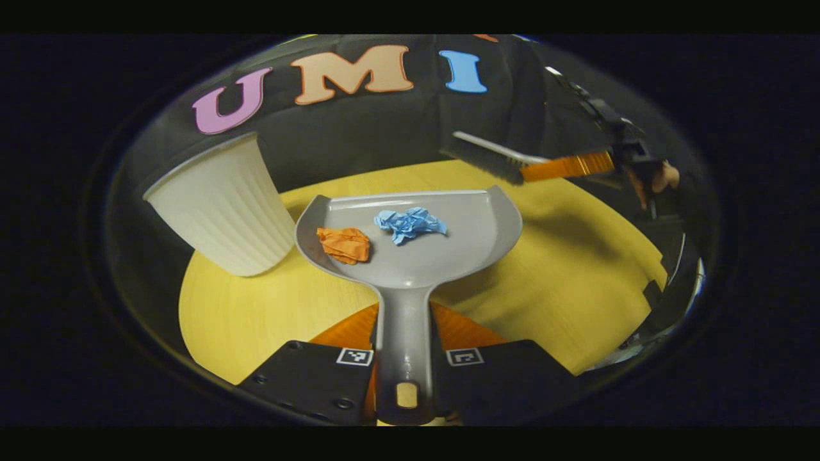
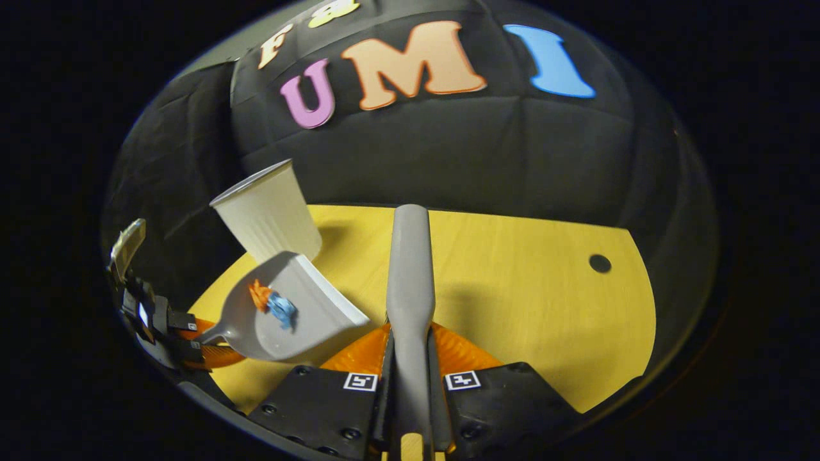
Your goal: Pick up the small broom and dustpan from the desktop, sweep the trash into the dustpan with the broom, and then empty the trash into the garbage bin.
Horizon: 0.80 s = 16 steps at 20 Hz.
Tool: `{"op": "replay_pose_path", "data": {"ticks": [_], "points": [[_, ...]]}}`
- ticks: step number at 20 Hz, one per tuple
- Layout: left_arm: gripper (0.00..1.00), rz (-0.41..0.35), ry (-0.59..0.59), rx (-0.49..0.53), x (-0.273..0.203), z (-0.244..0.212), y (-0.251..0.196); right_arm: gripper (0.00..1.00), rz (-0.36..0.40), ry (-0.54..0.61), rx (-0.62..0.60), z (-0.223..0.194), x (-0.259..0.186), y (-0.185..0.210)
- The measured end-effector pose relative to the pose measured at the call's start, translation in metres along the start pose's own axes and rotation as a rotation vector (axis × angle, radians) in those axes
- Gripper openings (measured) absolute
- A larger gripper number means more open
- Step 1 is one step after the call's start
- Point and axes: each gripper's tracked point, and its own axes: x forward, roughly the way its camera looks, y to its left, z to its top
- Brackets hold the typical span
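My left gripper [image 1: 405, 368] is closed tight on the dustpan [image 1: 410, 250] handle, fingers pressing from both sides, pan sticking straight out ahead of it & lifted off the yellow desktop [image 1: 576, 282]. In the pan: orange paper wad [image 1: 346, 244] on the left, blue paper wad [image 1: 410, 223] just right of it & a bit further fwd, the two close together. White ribbed bin [image 1: 221, 205] stands ahead-left of this gripper, just beside the pan's left edge; can't tell if they touch.

My right gripper [image 2: 410, 384] is clamped on the broom [image 2: 410, 275] handle, both fingers on it, grey handle running straight fwd from the fingers above the desktop. From the left gripper view the broom's bristle head shows far ahead-right, up in the air, w/ the orange fingers gripping it & a hand behind. From the right gripper view the pan sits low-left, tilted, both wads inside, bin just beyond it. Small dark hole [image 2: 600, 263] in desktop far right.
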Motion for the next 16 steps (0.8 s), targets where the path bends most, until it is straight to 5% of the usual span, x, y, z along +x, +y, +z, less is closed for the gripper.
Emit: {"op": "replay_pose_path", "data": {"ticks": [5, 11, 16], "points": [[0.27, 0.04, -0.132, -0.044, 0.006, 0.003, 0.004, 0.23, 0.003, 0.079, 0.055, -0.078, -0.014, 0.016], [0.27, 0.232, -0.181, 0.046, 0.025, 0.009, 0.028, 0.23, 0.063, 0.15, 0.098, -0.147, -0.037, 0.058], [0.27, 0.435, -0.085, 0.202, 0.031, 0.003, 0.052, 0.23, 0.066, 0.163, 0.127, -0.17, -0.044, 0.065]]}}
